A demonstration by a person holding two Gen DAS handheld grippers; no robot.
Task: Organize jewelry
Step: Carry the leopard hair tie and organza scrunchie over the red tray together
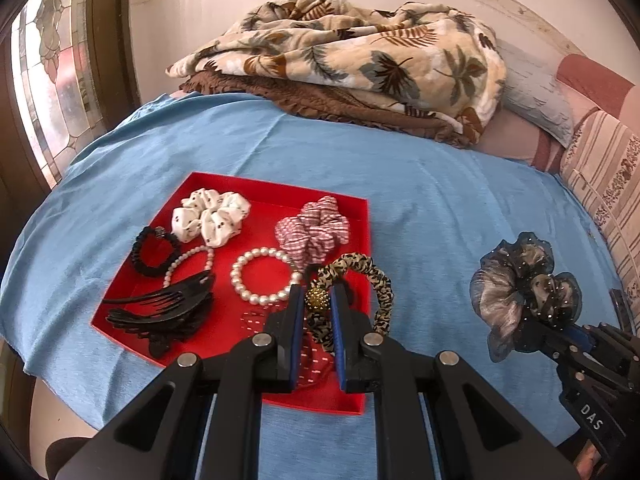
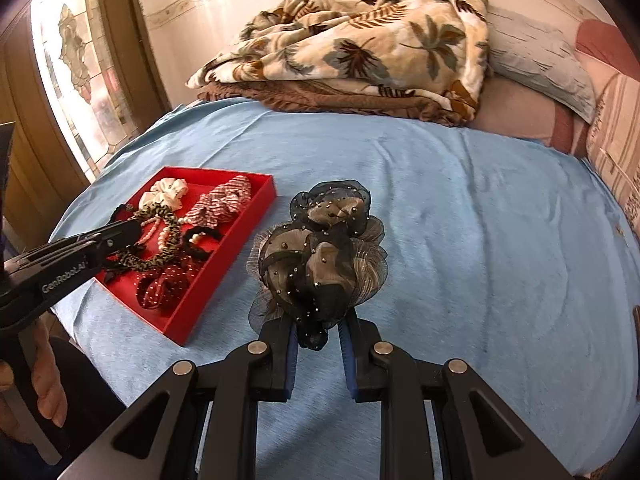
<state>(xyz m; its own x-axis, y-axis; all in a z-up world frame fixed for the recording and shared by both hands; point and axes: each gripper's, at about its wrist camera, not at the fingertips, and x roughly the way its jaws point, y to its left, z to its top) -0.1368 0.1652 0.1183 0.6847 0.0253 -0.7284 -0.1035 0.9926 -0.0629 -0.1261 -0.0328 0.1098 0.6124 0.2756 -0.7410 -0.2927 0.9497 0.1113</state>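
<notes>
My left gripper (image 1: 318, 292) is shut on a leopard-print scrunchie (image 1: 380, 284) with a gold bead and holds it over the near right part of the red tray (image 1: 276, 188). In the tray lie a white scrunchie (image 1: 210, 216), a red checked scrunchie (image 1: 316, 228), a pearl bracelet (image 1: 256, 276), a black hair claw (image 1: 168, 312) and a black hair tie (image 1: 154, 252). To the right of the tray (image 2: 224, 268), my right gripper (image 2: 318, 320) is shut on a dark beaded organza scrunchie (image 2: 320, 248) above the blue sheet. The right wrist view shows the left gripper (image 2: 136, 224) with the leopard scrunchie (image 2: 168, 240).
A blue sheet (image 1: 400, 184) covers the bed. A leaf-print blanket (image 1: 344, 52) is piled at the far side, with pillows (image 1: 536, 96) at the right. A stained-glass window (image 1: 52, 80) stands at the left. A red dotted ribbon (image 2: 168, 284) lies in the tray's near corner.
</notes>
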